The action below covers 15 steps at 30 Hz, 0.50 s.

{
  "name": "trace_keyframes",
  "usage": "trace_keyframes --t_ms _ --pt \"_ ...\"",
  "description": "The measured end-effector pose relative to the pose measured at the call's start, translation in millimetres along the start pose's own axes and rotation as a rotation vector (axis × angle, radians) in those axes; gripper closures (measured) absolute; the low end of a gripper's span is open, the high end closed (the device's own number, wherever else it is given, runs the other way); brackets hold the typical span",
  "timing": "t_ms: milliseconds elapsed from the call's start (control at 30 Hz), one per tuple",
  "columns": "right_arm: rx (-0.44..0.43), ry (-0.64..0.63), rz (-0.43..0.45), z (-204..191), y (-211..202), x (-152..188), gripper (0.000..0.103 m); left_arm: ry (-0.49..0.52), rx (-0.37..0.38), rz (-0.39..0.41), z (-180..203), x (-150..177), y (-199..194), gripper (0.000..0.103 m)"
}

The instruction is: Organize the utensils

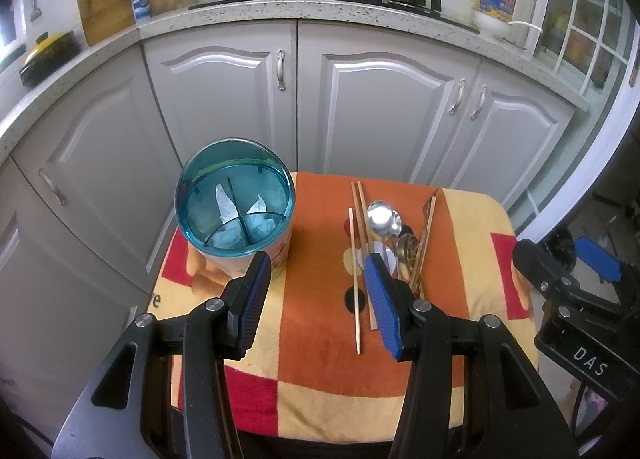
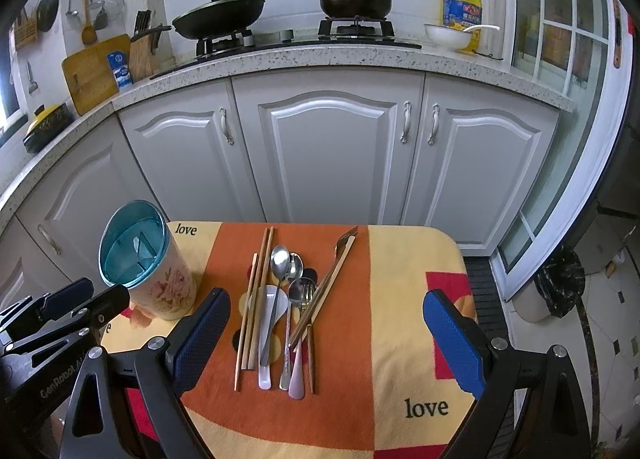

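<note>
A: Kitchen, grey cabinets behind, small table under an orange/yellow cloth (image 2: 404,279).

B: Anything hidden?

A: Left view: left gripper's (image 1: 316,259) right finger covers the utensil handles. Holder compartments hard to read; pale scraps inside.

B: Grippers?

A: Both spread wide, holding and touching nothing. Right gripper (image 2: 328,299) too.

B: Utensils?

A: Pile (image 2: 288,299) between the right gripper's fingers: chopsticks, spoons, forks, overlapping. Blue-rimmed floral holder (image 2: 152,279) upright, just left of the right gripper's left finger.

The left hand-held gripper (image 1: 316,263) hides the spoon handles (image 1: 406,259); pale scraps inside the utensil holder (image 1: 235,205) are too blurred to identify.
</note>
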State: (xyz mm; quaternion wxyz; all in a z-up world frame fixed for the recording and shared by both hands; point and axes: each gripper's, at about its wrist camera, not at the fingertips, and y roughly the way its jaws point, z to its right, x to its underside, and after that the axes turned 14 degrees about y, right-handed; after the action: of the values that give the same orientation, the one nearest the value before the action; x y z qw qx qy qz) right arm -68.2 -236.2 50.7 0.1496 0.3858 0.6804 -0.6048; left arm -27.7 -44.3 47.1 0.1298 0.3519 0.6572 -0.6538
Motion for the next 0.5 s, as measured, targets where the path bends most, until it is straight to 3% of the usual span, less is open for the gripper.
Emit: trace_keyframes --t_ms 500 --pt "-0.006 -0.002 -0.006 -3.1 0.3 0.4 0.006 -0.008 -0.002 0.008 -2.8 -1.0 -1.9 0.055"
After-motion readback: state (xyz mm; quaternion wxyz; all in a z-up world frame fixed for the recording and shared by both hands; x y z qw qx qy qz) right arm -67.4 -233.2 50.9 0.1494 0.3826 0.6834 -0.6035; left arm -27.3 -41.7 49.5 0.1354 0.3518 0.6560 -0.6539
